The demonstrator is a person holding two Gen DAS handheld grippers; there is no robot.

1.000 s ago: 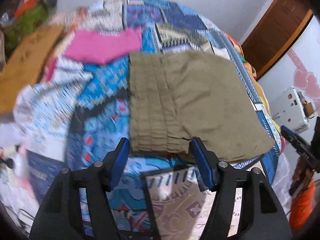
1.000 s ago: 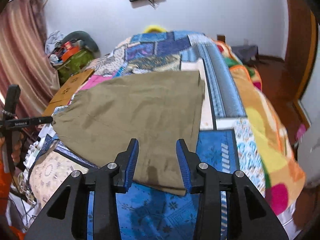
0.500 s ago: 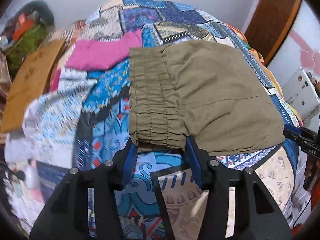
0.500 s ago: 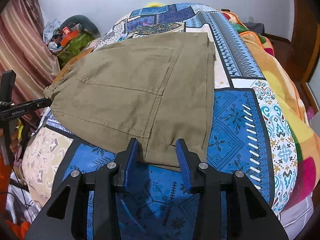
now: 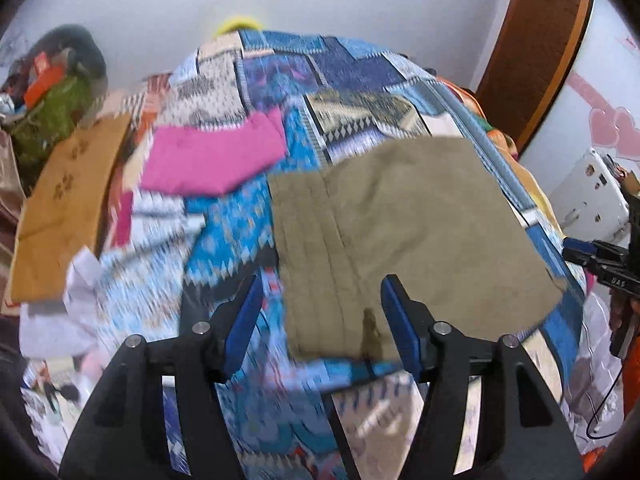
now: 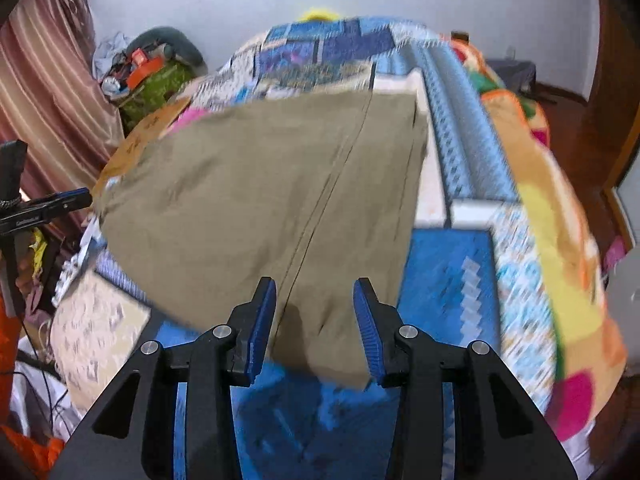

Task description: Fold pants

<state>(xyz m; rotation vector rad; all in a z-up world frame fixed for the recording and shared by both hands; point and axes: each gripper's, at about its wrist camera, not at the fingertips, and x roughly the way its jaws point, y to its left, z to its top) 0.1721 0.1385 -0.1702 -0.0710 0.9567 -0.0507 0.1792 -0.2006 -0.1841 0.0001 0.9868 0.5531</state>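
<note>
On patchwork blue quilted bedspread (image 5: 240,216), near front edge: folded olive-khaki cotton pants (image 5: 400,220), flat rectangular bundle, ribbed elastic waistband at left. Pink folded cloth (image 5: 212,156) behind, toward left edge. Left gripper (image 5: 322,324): blue ridged pads spreading, waistband corner between, unpinched. Right gripper (image 6: 315,330): pads apart, straddling seamed hem corner, no pinch.

patchwork quilt (image 5: 256,240); pink cloth (image 5: 212,160); cardboard (image 5: 68,208); striped curtain (image 6: 44,80)

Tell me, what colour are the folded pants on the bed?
The folded cloth pants are olive-khaki, a plain brownish green. The right wrist view shows them best.
</note>
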